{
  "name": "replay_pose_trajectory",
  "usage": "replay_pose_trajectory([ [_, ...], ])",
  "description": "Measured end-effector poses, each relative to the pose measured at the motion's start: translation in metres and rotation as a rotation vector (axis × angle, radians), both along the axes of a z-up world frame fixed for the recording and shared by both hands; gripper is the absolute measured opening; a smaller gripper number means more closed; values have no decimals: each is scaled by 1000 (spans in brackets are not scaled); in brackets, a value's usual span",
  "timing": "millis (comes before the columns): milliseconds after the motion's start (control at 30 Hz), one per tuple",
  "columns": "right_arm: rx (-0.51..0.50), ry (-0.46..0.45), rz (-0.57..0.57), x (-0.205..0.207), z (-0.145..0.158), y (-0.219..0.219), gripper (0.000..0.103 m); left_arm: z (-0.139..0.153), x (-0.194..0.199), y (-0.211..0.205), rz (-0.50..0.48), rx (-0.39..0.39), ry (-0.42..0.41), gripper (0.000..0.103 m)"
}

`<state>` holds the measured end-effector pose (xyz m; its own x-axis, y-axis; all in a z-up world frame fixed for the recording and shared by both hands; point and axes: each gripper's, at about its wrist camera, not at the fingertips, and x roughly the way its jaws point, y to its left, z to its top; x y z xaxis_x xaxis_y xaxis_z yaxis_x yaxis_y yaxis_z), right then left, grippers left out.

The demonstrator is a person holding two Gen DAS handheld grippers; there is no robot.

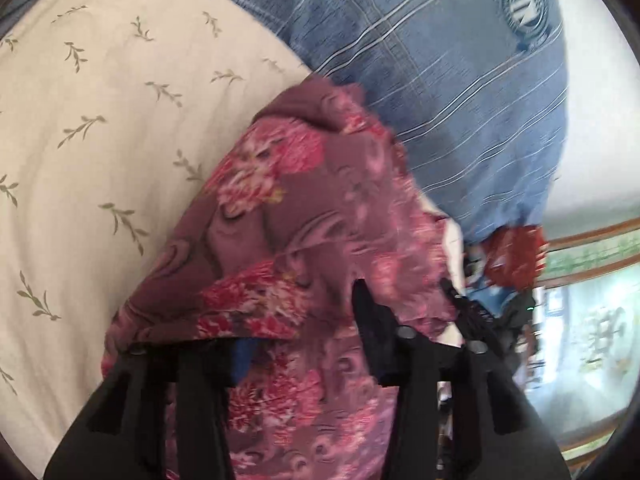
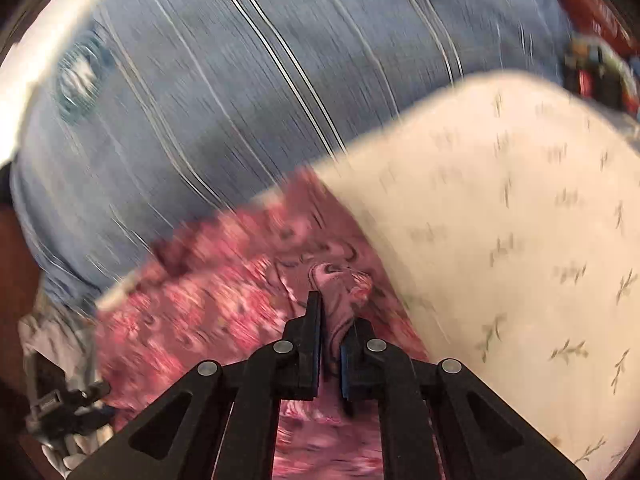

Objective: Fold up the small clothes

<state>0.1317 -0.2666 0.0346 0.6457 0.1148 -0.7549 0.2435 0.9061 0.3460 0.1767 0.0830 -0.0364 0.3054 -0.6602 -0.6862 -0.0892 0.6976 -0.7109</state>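
Floral garment (image 2: 224, 300) | right gripper (image 2: 332, 320) pinching a fold | left gripper (image 1: 304, 320) spread, cloth draped over

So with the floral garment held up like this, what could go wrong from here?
The right gripper pinches only a thin bunched fold of the maroon floral garment; with the motion blur, that fold might slip out. In the left wrist view the garment drapes over the left gripper, hiding one finger, so its grip may be uneven. The folded edges could land crooked on the cream leaf-print sheet.

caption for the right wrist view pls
Right gripper jaws pinch a fold of the floral garment above the cream leaf-print sheet.
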Motion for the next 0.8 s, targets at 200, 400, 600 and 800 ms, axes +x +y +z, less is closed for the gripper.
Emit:
replay_pose_trajectory([
  [200, -35, -113, 44, -21, 11, 6, 6, 13, -11, -2, -36, -5, -4, 27],
  [400, 12, -89, 46, -28, 6, 4, 7, 4, -20, -3, 15, 111, 36, 18],
  [600, -8, -117, -36, -35, 34, 2, 14, 16, -40, 17, 59, 14, -52, 40],
  [800, 37, -169, 434, 35, 80, 118, 47, -3, -30, 24, 156, 26, -57, 15],
])
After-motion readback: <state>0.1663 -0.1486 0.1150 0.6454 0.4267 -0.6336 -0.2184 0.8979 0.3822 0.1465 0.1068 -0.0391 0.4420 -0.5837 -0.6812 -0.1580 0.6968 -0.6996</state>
